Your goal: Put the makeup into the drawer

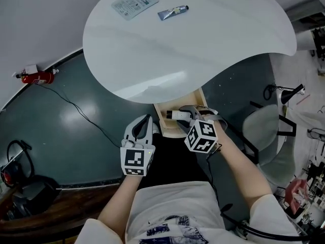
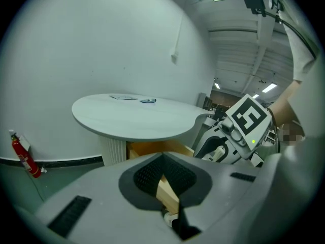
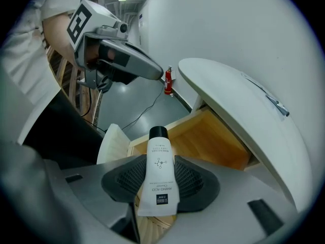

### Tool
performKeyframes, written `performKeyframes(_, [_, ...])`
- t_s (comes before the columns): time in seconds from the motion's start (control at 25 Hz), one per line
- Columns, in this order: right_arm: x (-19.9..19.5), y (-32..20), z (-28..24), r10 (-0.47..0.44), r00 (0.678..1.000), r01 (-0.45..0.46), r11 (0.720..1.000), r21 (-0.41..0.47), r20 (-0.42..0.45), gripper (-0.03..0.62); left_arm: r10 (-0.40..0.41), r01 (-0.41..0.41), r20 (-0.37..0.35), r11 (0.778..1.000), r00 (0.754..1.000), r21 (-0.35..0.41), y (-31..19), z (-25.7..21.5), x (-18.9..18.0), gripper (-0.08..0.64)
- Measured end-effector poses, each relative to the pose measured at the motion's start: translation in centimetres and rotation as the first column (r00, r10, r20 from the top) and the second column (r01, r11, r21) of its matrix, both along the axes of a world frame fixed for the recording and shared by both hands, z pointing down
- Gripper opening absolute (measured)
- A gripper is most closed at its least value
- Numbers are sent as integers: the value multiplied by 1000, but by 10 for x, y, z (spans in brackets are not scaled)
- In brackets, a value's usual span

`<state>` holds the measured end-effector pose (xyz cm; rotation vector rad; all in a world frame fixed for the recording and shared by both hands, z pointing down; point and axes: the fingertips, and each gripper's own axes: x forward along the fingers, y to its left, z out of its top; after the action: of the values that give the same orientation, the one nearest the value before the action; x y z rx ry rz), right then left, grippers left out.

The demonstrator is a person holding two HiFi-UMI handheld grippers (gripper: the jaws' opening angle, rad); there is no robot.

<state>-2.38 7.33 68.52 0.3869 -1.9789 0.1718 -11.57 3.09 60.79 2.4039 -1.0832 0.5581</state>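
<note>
A white makeup tube with a black cap [image 3: 158,159] sits between the pads of my right gripper [image 3: 160,179], which is shut on it. In the head view this right gripper [image 1: 190,117] holds the white tube [image 1: 179,115] over the open wooden drawer [image 1: 169,129] under the table's edge, cap pointing left. The drawer's inside [image 3: 213,141] looks bare where it shows. My left gripper [image 1: 147,121] hangs just left of the drawer, shut with nothing in it [image 2: 165,179]. A blue tube [image 1: 172,12] and a flat packet [image 1: 134,2] lie on the white table [image 1: 203,50].
A red fire extinguisher [image 1: 36,77] lies on the floor by the wall at left, with a black cable running from it. A grey chair [image 1: 264,131] stands to the right of the drawer. The table top overhangs the drawer's back part.
</note>
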Motion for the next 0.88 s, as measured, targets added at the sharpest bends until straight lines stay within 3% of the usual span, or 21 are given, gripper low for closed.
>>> performKeyframes(0.36, [0,5,34,-118,991,111,990,-90,-67,183,0,1,16,1000,1000,-19,0,19,-2,46])
performKeyframes(0.56, [-1,9,57,-202,974,187,972,-143,-100,183,-11,12,23,999,1000,-29,-2,32,1,46])
performKeyframes(0.72, [0,15,68,-232,966,202,953,-224,-114,183,-21,22,25,999,999,-38,-4,44,1,46])
performKeyframes(0.88, [-2,17,69,-266,958,234,941,-246,-107,183,-34,35,24,998,999,-51,-5,52,2,46])
